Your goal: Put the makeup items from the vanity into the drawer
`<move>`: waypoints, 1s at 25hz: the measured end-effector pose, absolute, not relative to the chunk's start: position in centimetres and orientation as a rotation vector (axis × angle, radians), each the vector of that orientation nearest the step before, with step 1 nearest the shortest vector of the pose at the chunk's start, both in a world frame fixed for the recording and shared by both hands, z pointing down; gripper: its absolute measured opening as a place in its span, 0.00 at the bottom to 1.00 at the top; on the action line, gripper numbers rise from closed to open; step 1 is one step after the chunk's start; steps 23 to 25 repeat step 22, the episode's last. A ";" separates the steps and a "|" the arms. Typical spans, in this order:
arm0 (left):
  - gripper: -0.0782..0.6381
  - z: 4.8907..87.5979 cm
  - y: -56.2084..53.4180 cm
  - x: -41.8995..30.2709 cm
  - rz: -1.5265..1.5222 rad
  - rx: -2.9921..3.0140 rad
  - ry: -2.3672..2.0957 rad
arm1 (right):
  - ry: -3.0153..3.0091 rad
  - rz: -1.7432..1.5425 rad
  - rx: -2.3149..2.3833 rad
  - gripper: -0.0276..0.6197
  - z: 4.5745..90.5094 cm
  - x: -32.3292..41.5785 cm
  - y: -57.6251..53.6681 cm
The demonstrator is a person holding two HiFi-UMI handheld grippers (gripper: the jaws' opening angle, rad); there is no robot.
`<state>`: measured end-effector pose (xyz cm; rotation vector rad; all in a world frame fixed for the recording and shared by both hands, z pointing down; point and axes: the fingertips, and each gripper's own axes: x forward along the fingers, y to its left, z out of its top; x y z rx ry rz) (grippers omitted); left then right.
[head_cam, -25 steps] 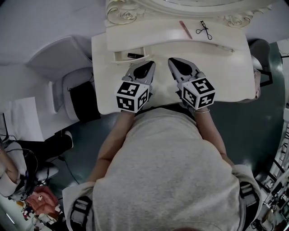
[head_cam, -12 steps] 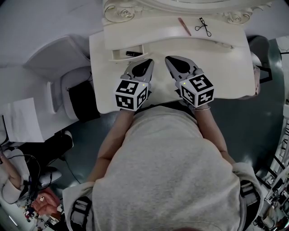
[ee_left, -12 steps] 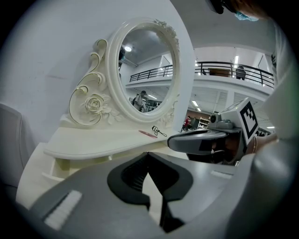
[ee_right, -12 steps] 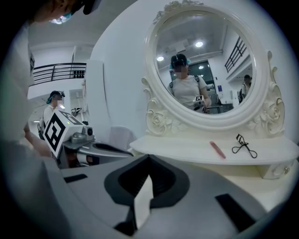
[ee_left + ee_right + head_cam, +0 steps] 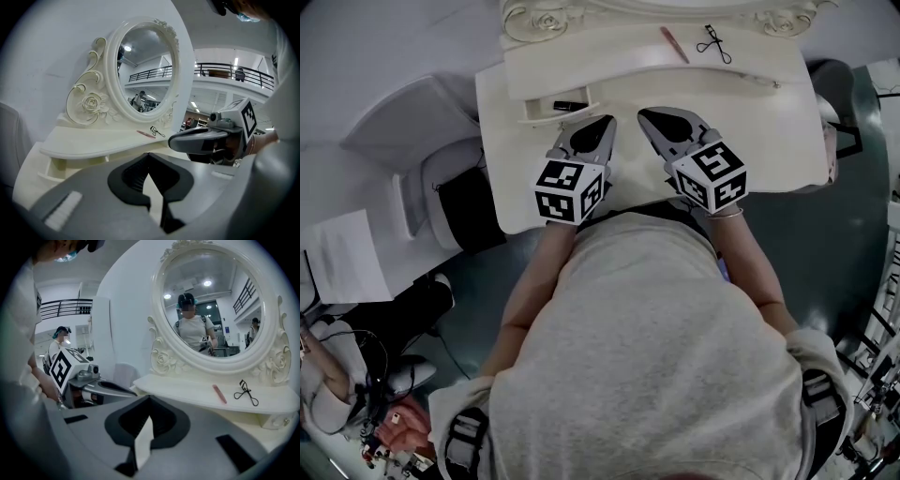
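A pink stick [image 5: 672, 44] and a black eyelash curler [image 5: 712, 42] lie on the cream vanity's upper shelf [image 5: 609, 70] below the mirror. Under the shelf's left end a small drawer [image 5: 542, 116] stands open with a black item [image 5: 569, 105] inside. My left gripper [image 5: 598, 124] is shut and empty over the tabletop, its tip just right of the drawer. My right gripper [image 5: 649, 117] is beside it, also shut and empty. The right gripper view shows the stick [image 5: 219, 393] and curler [image 5: 246, 392] ahead to the right, well beyond my right gripper [image 5: 149, 399].
The oval mirror [image 5: 211, 310] with its carved frame rises behind the shelf. A closed drawer's knob [image 5: 776, 84] shows under the shelf's right end. A grey chair [image 5: 422, 122] stands left of the vanity, and papers [image 5: 337, 253] lie further left. My torso is against the table's front edge [image 5: 525, 228].
The vanity has slid up a little in the head view. The right gripper's marker cube has rolled slightly. Both grippers stay side by side, shut, over the tabletop.
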<state>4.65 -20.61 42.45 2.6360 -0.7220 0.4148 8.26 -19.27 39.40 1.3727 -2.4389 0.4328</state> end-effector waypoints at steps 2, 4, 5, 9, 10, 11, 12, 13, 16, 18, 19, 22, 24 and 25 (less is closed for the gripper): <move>0.12 42.4 -20.6 4.7 0.414 2.635 -0.719 | -2.434 0.417 1.349 0.05 39.3 8.2 -19.1; 0.12 42.4 -20.6 4.9 0.417 2.636 -0.712 | -2.431 0.407 1.326 0.05 39.2 8.2 -19.1; 0.12 42.5 -20.6 4.9 0.419 2.638 -0.708 | -2.430 0.402 1.314 0.05 39.1 8.1 -19.0; 0.12 42.6 -20.4 4.9 0.420 2.635 -0.703 | -2.415 0.381 1.275 0.05 39.1 8.3 -18.7; 0.12 42.6 -20.4 4.9 0.419 2.633 -0.703 | -2.409 0.379 1.275 0.05 39.0 8.6 -18.7; 0.12 42.6 -20.4 4.9 0.419 2.631 -0.702 | -2.403 0.378 1.279 0.05 38.9 8.9 -18.7; 0.12 42.6 -20.4 4.9 0.419 2.630 -0.701 | -2.399 0.378 1.283 0.05 38.8 9.1 -18.8; 0.12 42.6 -20.3 4.8 0.420 2.630 -0.700 | -2.397 0.376 1.283 0.05 38.7 9.2 -18.9; 0.12 42.8 -20.1 4.8 0.422 2.627 -0.696 | -2.395 0.368 1.253 0.05 38.6 8.9 -18.7; 0.12 42.8 -20.1 4.9 0.421 2.628 -0.694 | -2.398 0.361 1.227 0.05 38.6 8.5 -18.5; 0.12 42.7 -20.1 4.9 0.420 2.628 -0.693 | -2.401 0.358 1.216 0.05 38.6 8.4 -18.5; 0.12 42.7 -20.3 4.8 0.417 2.625 -0.693 | -2.410 0.354 1.193 0.05 38.7 8.0 -18.4; 0.12 42.7 -20.3 4.8 0.417 2.625 -0.693 | -2.410 0.354 1.193 0.05 38.7 8.0 -18.4; 0.12 42.7 -20.3 4.8 0.417 2.625 -0.693 | -2.410 0.354 1.193 0.05 38.7 8.0 -18.4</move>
